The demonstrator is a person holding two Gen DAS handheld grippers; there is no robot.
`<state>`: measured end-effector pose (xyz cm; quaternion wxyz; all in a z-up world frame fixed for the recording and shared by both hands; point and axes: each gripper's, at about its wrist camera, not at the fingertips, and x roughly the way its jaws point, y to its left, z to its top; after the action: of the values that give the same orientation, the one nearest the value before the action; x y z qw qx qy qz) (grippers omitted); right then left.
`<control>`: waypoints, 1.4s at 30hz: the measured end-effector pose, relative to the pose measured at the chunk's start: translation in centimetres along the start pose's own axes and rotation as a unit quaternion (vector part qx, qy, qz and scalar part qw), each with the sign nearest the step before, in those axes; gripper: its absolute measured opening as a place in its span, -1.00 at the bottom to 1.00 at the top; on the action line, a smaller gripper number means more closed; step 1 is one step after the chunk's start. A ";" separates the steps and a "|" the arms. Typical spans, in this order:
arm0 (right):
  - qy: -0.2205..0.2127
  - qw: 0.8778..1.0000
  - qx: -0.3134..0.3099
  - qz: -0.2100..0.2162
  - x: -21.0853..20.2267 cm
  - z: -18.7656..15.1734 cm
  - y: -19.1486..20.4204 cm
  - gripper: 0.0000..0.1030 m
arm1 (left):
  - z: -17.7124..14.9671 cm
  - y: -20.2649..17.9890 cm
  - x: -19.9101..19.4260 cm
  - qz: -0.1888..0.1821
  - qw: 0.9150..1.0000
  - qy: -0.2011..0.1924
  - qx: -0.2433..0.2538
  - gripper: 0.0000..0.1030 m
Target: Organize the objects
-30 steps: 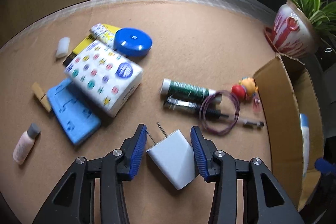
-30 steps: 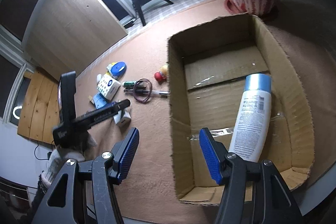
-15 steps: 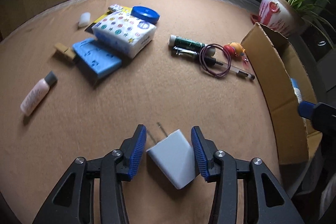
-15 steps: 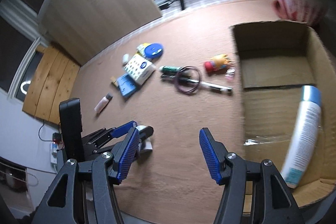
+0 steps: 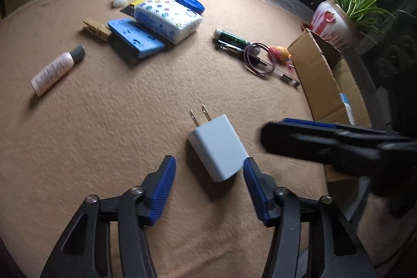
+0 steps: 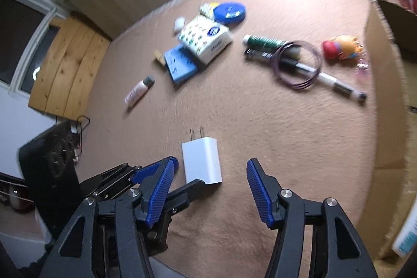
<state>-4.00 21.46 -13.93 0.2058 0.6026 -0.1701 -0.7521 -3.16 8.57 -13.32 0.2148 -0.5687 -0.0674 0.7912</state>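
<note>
While the white charger (image 5: 218,150) lies prongs-away just ahead of the left gripper (image 5: 208,184), jaws spread and closing, we note its 1 pad touching; right gripper (image 6: 208,190) spread, empty.

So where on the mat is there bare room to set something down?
The widest bare stretch lies between the pink bottle, the white charger and the pen. The mat's far edge beyond the blue lid is also free. It is crowded around the tissue pack and by the cardboard box, where the toy sits.
</note>
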 end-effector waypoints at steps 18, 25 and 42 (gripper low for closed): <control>0.028 1.000 0.003 0.014 1.9 -0.1 -0.4 -0.34 | 0.2 -1.1 1.2 -0.036 0.999 0.006 -0.001 -0.20; -0.017 1.000 0.016 0.014 -2.2 -0.4 -1.2 -0.34 | 1.2 -3.8 0.4 -0.043 0.999 -0.009 0.027 -0.21; -0.130 0.987 0.090 -0.005 -13.3 -1.8 -8.6 -0.40 | 5.4 -17.4 0.6 -0.098 0.982 -0.026 0.158 -0.57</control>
<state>-0.61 35.62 -7.52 0.1235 0.5162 -0.2594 -0.8069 -3.79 25.25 -5.87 0.3766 -0.4971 -0.0028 0.7817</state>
